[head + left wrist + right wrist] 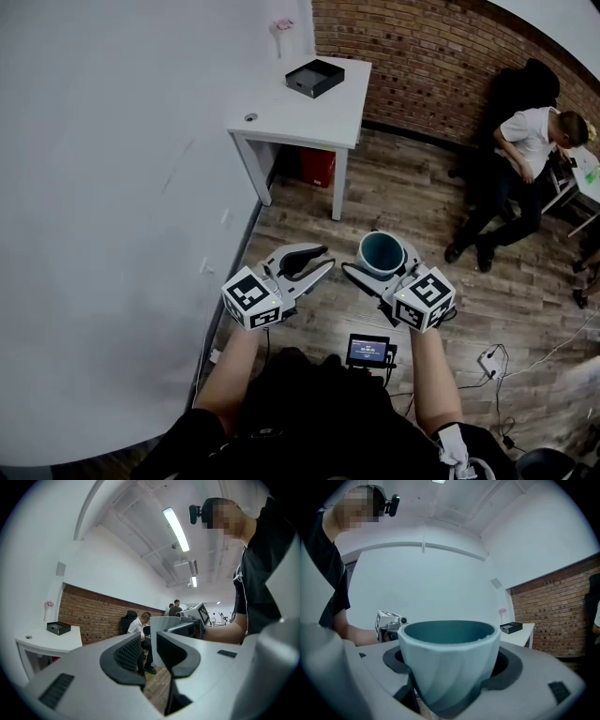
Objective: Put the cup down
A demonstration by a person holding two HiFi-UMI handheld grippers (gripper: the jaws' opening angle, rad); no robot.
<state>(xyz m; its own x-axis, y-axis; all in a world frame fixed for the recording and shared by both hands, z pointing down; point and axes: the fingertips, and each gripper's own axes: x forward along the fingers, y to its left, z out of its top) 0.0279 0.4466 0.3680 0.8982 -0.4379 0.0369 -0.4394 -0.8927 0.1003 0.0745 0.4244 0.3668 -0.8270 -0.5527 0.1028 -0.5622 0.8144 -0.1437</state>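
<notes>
- One white table (309,112) stands well ahead, probably the landing spot;
- the left gripper (326,259), jaws a narrow gap apart and empty, hangs alongside, not needed;
- the right gripper (380,263) clamps wide-spread jaws round the teal cup (382,246), upright above the floor, ready to land level.

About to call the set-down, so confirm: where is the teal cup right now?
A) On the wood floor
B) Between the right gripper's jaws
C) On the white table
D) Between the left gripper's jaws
B: the right gripper view shows the teal cup clamped in the right gripper.
</notes>
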